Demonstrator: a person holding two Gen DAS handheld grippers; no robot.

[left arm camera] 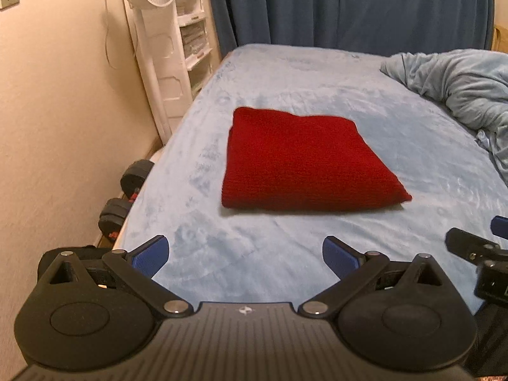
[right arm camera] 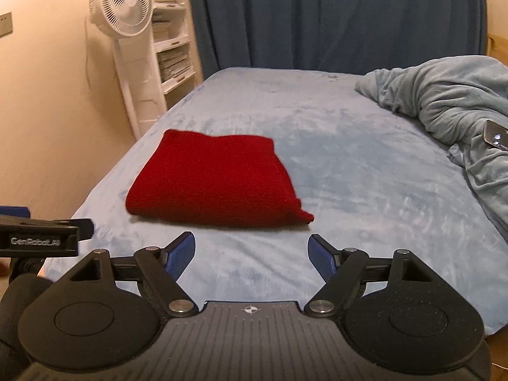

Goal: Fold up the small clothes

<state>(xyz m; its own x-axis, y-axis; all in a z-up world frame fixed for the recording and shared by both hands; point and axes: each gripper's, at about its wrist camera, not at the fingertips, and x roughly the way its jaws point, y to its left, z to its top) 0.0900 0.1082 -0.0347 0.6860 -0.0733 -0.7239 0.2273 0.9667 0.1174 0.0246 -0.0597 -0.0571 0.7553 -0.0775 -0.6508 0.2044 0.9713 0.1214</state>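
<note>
A red knitted garment [left arm camera: 304,162] lies folded into a flat rectangle on the light blue bed [left arm camera: 285,76]. It also shows in the right wrist view [right arm camera: 216,181], left of centre. My left gripper [left arm camera: 246,257] is open and empty, held above the bed's near part, short of the garment. My right gripper [right arm camera: 252,257] is open and empty, also short of the garment's near edge. The right gripper's body shows at the right edge of the left wrist view [left arm camera: 476,247]. The left gripper's body shows at the left edge of the right wrist view [right arm camera: 41,238].
A crumpled light blue blanket [right arm camera: 451,101] lies at the bed's right side with a phone [right arm camera: 497,135] on it. A white fan [right arm camera: 122,9] and a white shelf [right arm camera: 173,35] stand by the left wall. Black dumbbells [left arm camera: 127,190] lie on the floor beside the bed. Dark blue curtains [right arm camera: 333,16] hang behind.
</note>
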